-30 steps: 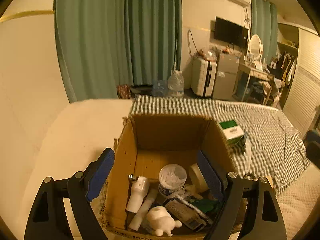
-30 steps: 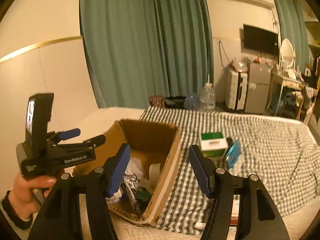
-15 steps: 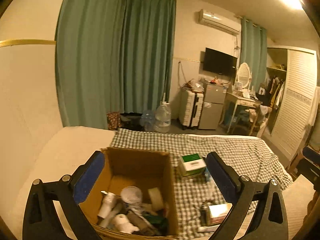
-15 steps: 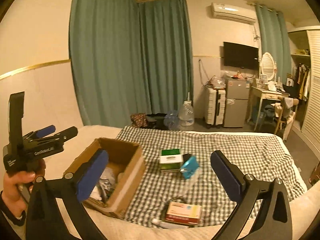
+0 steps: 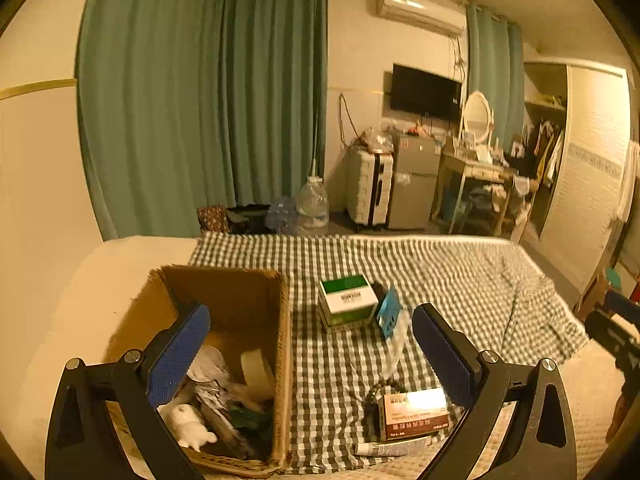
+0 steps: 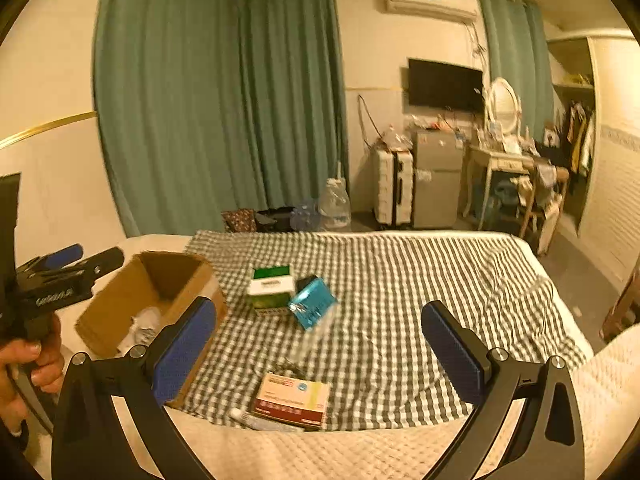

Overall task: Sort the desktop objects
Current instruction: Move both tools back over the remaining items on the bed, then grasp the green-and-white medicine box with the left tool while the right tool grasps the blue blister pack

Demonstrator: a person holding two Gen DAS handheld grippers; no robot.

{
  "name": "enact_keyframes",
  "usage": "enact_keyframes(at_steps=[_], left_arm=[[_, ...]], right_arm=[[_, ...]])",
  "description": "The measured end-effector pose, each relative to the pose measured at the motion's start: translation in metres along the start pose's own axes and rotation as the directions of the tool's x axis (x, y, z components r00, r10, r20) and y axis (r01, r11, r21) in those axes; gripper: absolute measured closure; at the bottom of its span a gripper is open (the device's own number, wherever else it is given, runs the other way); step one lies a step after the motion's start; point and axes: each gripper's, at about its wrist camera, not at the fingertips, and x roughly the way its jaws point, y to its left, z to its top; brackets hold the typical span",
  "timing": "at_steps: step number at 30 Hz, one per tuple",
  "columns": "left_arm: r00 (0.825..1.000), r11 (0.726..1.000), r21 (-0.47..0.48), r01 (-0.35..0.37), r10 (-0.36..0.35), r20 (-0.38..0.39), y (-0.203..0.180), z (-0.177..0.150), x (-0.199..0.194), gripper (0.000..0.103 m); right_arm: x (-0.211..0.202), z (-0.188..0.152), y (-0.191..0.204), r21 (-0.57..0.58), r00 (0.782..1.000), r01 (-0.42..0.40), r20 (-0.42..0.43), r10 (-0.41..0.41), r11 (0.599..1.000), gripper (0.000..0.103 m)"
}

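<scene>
An open cardboard box [image 5: 240, 292] [image 6: 160, 276] sits at the left on the checked cloth and holds several small items, among them a white figurine [image 5: 188, 426] and a tape roll [image 5: 258, 372]. On the cloth lie a green-and-white box [image 5: 348, 298] [image 6: 270, 288], a blue packet [image 5: 388, 310] [image 6: 312, 302], a red-and-white carton [image 5: 414, 412] [image 6: 294, 398] and a white tube [image 5: 384, 447] [image 6: 260, 420]. My left gripper [image 5: 310, 354] is open and empty above the box's right wall. My right gripper [image 6: 320, 354] is open and empty above the cloth.
The checked cloth [image 5: 460, 280] covers a bed with a quilted cream cover [image 6: 360, 452]. The left hand-held gripper body [image 6: 48, 288] shows at the left of the right wrist view. Curtains, suitcases, a small fridge and a dressing table stand beyond the bed.
Both grippers have pulled back and up from the cardboard box and swung right. Their jaws have opened wider. The loose items on the cloth have come into view.
</scene>
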Motion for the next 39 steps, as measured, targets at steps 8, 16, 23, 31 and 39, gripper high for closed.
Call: enact_keyframes(at_steps=[8,16,23,31,39], left_arm=[[0.995,1.0,0.011,0.002,0.0,-0.101,-0.026,-0.026,0.066,0.0],[0.981,1.0,0.008,0.017,-0.015,-0.191,-0.041,-0.031,0.128,0.0],[0.96,0.998,-0.052,0.016,-0.03,-0.277,-0.035,-0.008,0.195,0.0],[0.914,0.996,-0.071,0.051,-0.076,-0.4,-0.048,0.01,0.28,0.0],[0.831,0.991,-0.136,0.017,-0.09,-0.548,-0.051,-0.018,0.343,0.0]], right_arm=[[0.056,-0.023,-0.025,0.048,0.999,0.006,-0.053,-0.003,0.999,0.0],[0.121,-0.043,-0.028,0.021,0.992,0.011,-0.125,-0.008,1.0,0.0],[0.187,-0.048,-0.007,-0.064,0.981,-0.052,-0.189,0.039,0.997,0.0],[0.278,-0.053,-0.002,-0.035,0.95,-0.102,-0.3,0.087,0.994,0.0],[0.336,-0.069,0.02,-0.125,0.945,-0.097,-0.323,0.052,0.987,0.001]])
